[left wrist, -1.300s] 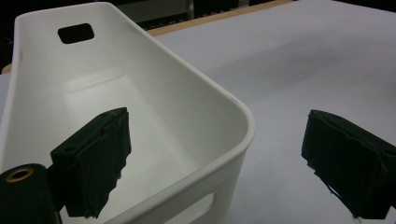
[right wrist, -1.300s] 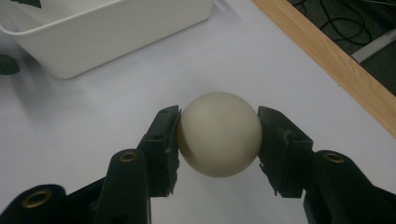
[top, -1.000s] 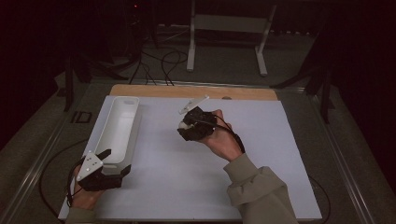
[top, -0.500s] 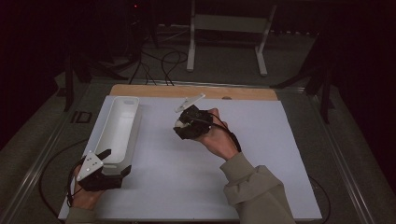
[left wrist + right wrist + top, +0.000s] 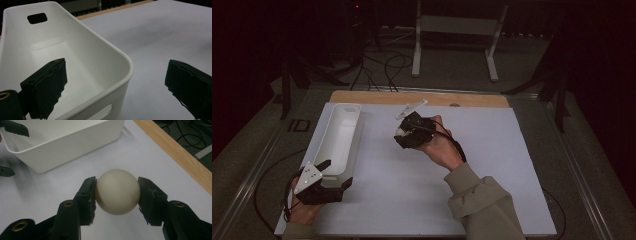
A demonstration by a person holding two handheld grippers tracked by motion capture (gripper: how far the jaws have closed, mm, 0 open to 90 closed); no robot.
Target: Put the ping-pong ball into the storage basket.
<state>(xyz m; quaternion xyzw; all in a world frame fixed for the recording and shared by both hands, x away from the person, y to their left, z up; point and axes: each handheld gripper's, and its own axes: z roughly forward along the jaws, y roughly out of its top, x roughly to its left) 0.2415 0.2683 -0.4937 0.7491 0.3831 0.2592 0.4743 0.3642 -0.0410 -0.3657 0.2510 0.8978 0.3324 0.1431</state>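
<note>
1. While the white table (image 5: 472, 150) takes up most of the high view, with a wooden strip (image 5: 377, 97) along its far edge, the work sits on its left half.
2. The long white bin (image 5: 337, 142) lies lengthwise near the left edge. In the left gripper view its near corner (image 5: 125, 65) sits between the jaws.
3. The left gripper (image 5: 334, 172) straddles that corner with its jaws spread wide, one inside the bin and one outside, neither pad pressing on the wall. It is released, so at best it fences the bin rather than pinning it.
4. The right gripper (image 5: 117, 192) is clenched on the ball (image 5: 117, 192), a pad on either side at its widest line. In the high view it is held off the table, right of the bin's far half.
5. The ball is smooth, round and cream-coloured, so it will likely roll or bounce if dropped.
6. To do this step well, I would carry the ball level over the bin's long wall, keep the squeeze steady, bring it low over the floor near the middle, and only then let go, well away from the left gripper's inner jaw.
</note>
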